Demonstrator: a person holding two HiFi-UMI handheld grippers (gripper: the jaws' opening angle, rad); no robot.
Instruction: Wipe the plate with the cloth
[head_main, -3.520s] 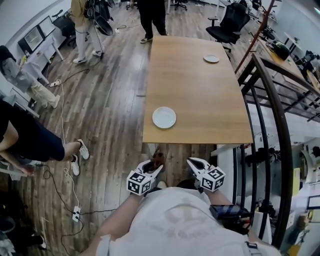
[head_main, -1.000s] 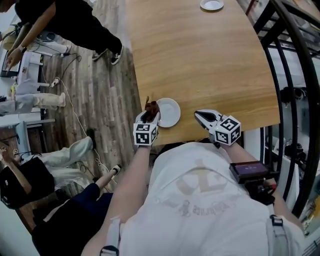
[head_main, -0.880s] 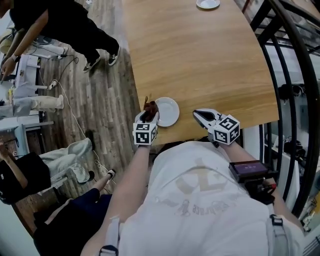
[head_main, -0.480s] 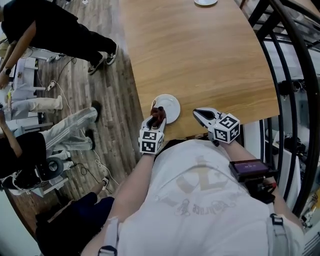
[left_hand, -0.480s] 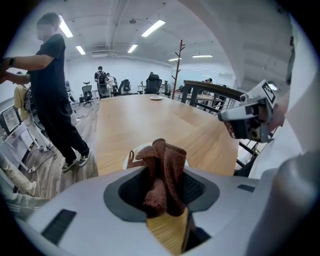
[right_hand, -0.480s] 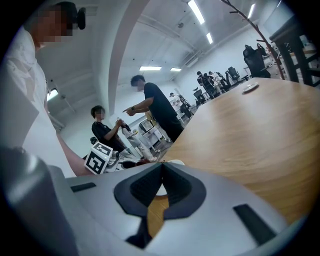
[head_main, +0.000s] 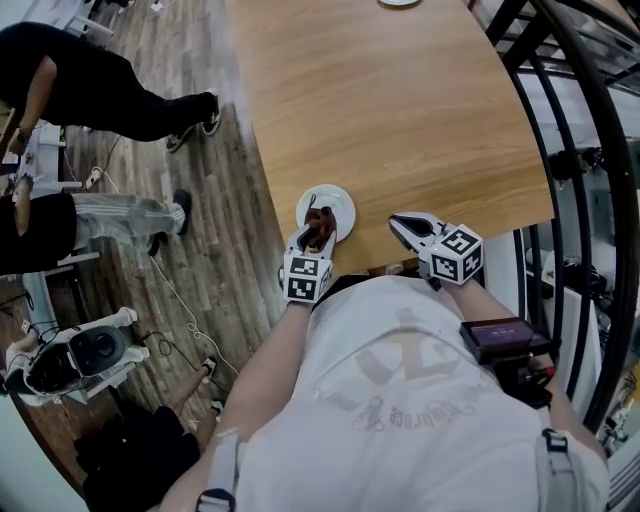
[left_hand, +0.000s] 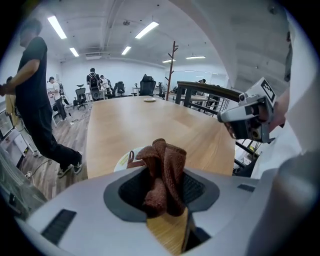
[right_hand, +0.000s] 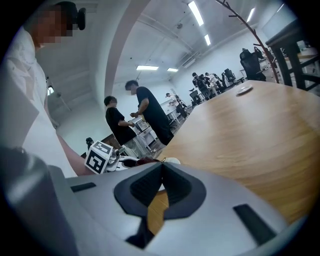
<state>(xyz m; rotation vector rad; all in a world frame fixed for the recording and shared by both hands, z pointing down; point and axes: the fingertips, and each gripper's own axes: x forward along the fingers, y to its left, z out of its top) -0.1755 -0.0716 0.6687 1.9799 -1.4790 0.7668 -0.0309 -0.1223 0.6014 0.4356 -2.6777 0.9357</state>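
A small white plate (head_main: 333, 200) sits near the front left corner of the wooden table (head_main: 400, 110). My left gripper (head_main: 318, 230) is shut on a crumpled brown cloth (left_hand: 163, 172), and the cloth hangs over the near part of the plate. In the left gripper view only a sliver of the plate (left_hand: 124, 161) shows behind the cloth. My right gripper (head_main: 404, 227) is shut with nothing in it, over the table's front edge to the right of the plate. The right gripper view shows the plate (right_hand: 173, 161) low at the left, beside the left gripper's marker cube (right_hand: 99, 156).
A second white plate (left_hand: 149, 100) lies at the table's far end. People stand and walk on the plank floor (head_main: 200, 200) left of the table. A black railing (head_main: 575, 150) runs along the right side. Cables lie on the floor.
My left gripper has carried the cloth rightward from the plate's left edge onto its near part. The right gripper has stayed put. People on the floor have moved.
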